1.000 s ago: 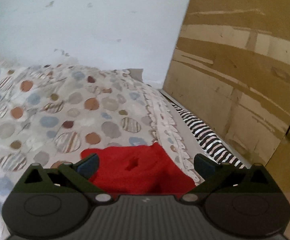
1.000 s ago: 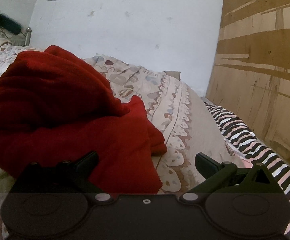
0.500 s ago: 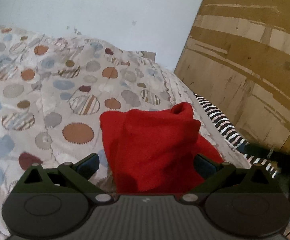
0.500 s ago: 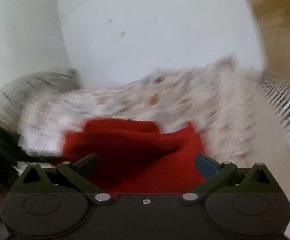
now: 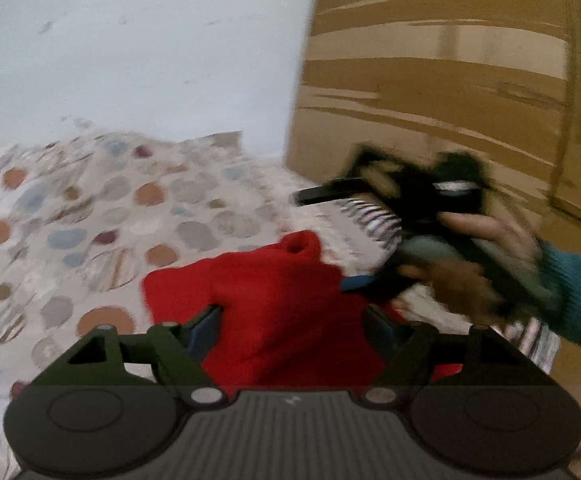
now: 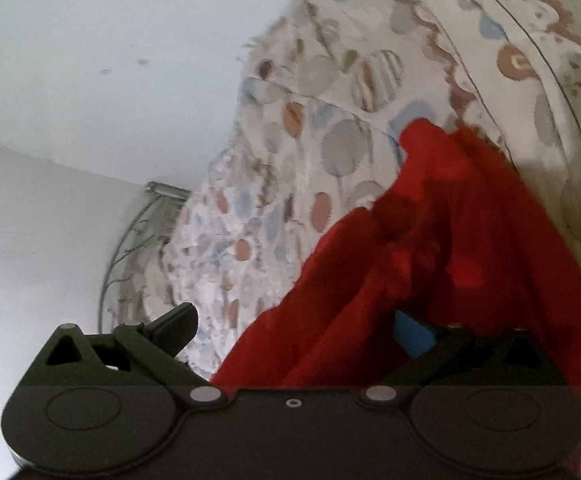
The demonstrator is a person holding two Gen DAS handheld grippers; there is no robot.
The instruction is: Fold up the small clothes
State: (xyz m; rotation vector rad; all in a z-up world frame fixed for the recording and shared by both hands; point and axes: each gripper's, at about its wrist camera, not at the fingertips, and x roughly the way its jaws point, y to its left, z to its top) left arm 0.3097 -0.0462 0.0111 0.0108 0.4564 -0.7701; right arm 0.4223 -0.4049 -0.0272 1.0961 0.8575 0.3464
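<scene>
A soft red knitted garment (image 5: 290, 312) lies bunched on a bed under a cream quilt printed with coloured discs (image 5: 90, 220), close to its right edge, where a black-and-white striped sheet (image 5: 370, 212) shows near a brown plywood board (image 5: 430, 80). The left gripper (image 5: 290, 328) hangs low over the heap, its jaws parted with red cloth rising between them but not pinched. The right gripper (image 6: 294, 328) also stands wide apart, the garment spilling past its blue-padded right finger (image 6: 414, 336); neither tool grips anything.

The garment looks light, limp and fuzzy. It should drape and sag rather than hold a crease, and is unlikely to slip from rubber pads. A hem, cuff or shoulder edge looks the sensible hold, since pinching the middle of the bundle would probably gather several layers at once.

Only the left wrist view shows the person's right hand (image 5: 462, 276), in a teal sleeve, carrying the blurred right tool in from the right, just beside the cloth, and a tube-like opening (image 5: 300, 242) at the garment's far side. Only the tilted right wrist view shows the deep folds in the cloth and a metal bed frame (image 6: 138, 240) against the white wall (image 6: 90, 60).
</scene>
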